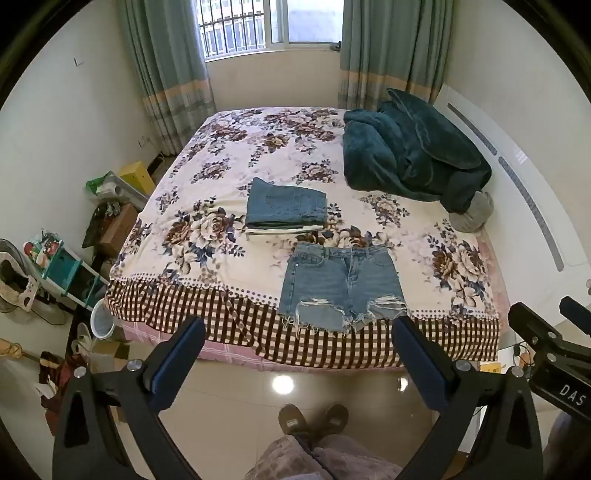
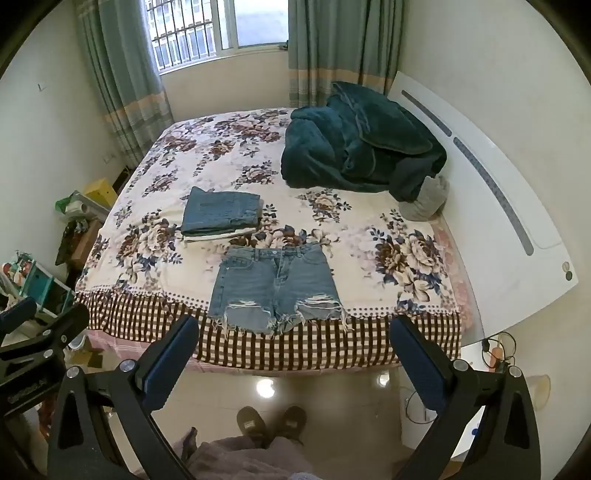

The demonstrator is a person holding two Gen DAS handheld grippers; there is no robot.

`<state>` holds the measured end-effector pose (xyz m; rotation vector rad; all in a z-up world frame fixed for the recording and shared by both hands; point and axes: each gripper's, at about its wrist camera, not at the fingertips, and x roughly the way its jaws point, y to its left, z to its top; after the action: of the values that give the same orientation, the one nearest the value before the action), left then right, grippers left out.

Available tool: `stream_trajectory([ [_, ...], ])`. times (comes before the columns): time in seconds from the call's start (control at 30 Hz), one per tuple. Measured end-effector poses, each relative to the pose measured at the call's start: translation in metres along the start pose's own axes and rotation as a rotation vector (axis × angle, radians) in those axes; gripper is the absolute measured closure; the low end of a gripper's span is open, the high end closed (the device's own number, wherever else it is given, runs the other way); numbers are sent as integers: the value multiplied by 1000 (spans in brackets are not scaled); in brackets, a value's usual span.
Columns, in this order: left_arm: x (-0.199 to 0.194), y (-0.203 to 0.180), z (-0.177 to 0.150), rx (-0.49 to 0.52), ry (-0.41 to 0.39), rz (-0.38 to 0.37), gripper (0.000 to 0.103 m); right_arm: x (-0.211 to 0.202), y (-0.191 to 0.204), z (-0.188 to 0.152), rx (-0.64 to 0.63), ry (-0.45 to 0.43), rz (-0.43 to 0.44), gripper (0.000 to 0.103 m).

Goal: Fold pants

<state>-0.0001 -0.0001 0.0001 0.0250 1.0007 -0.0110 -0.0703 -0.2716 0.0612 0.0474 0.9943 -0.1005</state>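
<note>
Both views look forward from above the tiled floor toward the bed. Nearest, at 6 o'clock, the person's brown slippers [image 1: 313, 419] stand on the glossy beige floor tiles [image 1: 236, 384], placing the operator squarely in front of the work. The left gripper [image 1: 299, 354] hangs over the floor short of the bed edge, its two blue-padded jaws spread wide and holding nothing; the right gripper [image 2: 293, 352] hangs likewise, jaws wide apart and empty, with its black body also showing at 4 o'clock in the left view. Judged from this stance, both tools are set open in readiness for a two-point grasp, and folding has not yet begun.

The task's thing, a pair of light-blue distressed denim shorts with frayed hems [image 1: 341, 286], lies flat and spread at 12 o'clock from the grippers, waistband away, hems overhanging the brown-and-white checked border [image 1: 177, 310] of the floral bedspread [image 1: 229, 155]. This placement near the edge keeps the hems and side seams within easy reach.

Just beyond the shorts, toward 11 o'clock, a stack of folded denim and striped garments [image 1: 286, 208] rests apart from them, probably the pile for finished pieces. Farther, at 1 o'clock, a crumpled dark-teal plush blanket [image 1: 410, 151] sits by the white headboard [image 1: 524, 192], clear of the working area. Farthest, at 12 o'clock, a barred window [image 1: 258, 26] stands between grey-green curtains [image 1: 166, 62]
</note>
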Motion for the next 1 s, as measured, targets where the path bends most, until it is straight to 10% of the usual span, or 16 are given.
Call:
stream_trajectory([
  [1.0, -2, -6, -2, -5, 0, -19, 0, 6, 13, 0, -3, 23, 9, 0],
])
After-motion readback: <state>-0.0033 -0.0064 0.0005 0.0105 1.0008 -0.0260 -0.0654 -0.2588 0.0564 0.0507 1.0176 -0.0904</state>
